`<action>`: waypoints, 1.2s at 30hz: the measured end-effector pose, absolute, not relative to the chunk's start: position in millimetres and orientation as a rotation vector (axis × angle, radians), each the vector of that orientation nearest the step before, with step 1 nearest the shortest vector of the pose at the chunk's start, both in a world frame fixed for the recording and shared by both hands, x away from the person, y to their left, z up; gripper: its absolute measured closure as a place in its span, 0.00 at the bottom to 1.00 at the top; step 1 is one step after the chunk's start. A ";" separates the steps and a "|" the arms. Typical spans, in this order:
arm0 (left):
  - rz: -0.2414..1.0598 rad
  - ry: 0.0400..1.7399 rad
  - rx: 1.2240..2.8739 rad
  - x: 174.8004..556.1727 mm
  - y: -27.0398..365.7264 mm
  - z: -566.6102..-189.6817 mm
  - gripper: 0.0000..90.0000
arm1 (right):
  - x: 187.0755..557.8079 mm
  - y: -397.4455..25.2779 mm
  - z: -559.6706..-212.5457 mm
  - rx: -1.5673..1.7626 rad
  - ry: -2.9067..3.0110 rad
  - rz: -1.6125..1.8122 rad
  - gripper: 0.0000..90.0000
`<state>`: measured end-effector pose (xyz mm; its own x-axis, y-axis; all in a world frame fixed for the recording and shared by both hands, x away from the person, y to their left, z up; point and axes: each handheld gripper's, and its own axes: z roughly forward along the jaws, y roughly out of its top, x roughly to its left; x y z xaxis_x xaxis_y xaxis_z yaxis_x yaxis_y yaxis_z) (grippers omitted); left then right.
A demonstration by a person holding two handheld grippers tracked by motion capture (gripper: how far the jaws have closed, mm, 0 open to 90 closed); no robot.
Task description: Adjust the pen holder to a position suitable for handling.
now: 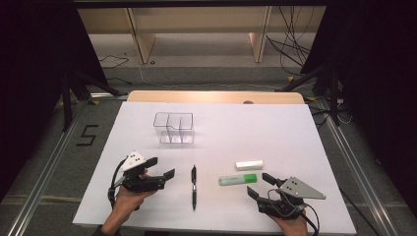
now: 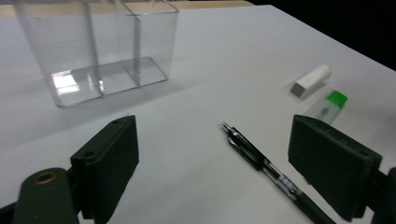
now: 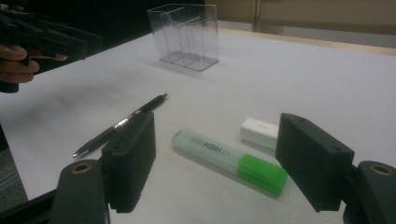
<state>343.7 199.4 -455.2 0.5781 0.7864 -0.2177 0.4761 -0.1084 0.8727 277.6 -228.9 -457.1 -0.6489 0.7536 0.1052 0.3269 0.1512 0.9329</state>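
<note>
A black pen [image 1: 193, 187] lies lengthwise near the table's front middle, also seen as the pen [image 2: 266, 165] and the pen [image 3: 122, 122]. To its right lie a green highlighter [image 1: 238, 180] [image 3: 229, 161] [image 2: 329, 106] and a white eraser [image 1: 249, 164] [image 3: 259, 132] [image 2: 311, 80]. A clear divided organizer box [image 1: 174, 128] [image 2: 98, 46] [image 3: 186, 35] stands farther back. My left gripper [image 1: 161, 167] [image 2: 224, 163] stands open left of the pen, holding nothing. My right gripper [image 1: 260, 185] [image 3: 219, 163] is open just right of the highlighter, also bare.
The white table sheet [image 1: 275, 132] has wide free room at the back right. A wooden table edge [image 1: 216, 97] runs behind it. Tripod legs [image 1: 78, 88] and cables [image 1: 295, 44] stand on the floor beyond.
</note>
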 end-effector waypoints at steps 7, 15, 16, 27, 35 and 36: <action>0.433 1.131 1.727 364.1 217.5 -452.3 0.18 | 278.2 -228.0 -457.6 1.033 2.059 1.503 0.33; 0.480 1.234 1.707 390.5 229.4 -450.4 0.29 | 278.1 -229.4 -457.3 1.034 2.056 1.505 0.33; 0.480 1.249 1.700 393.5 230.7 -450.8 0.34 | 278.1 -229.5 -457.3 1.033 2.055 1.506 0.33; 0.464 1.417 1.606 431.0 250.7 -457.6 0.77 | 276.2 -230.0 -455.9 1.023 2.044 1.517 0.34; 0.519 1.451 1.629 455.3 255.4 -454.9 0.99 | 276.5 -229.8 -456.1 1.021 2.043 1.518 0.34; 0.517 1.452 1.632 458.1 255.3 -455.4 0.99 | 276.3 -229.8 -456.0 1.020 2.043 1.518 0.34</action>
<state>458.1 255.3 -455.4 0.2342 0.9438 -0.2334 0.5842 0.0552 0.8097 276.3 -229.8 -456.0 -0.6554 0.7478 0.1061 0.3174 0.1452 0.9371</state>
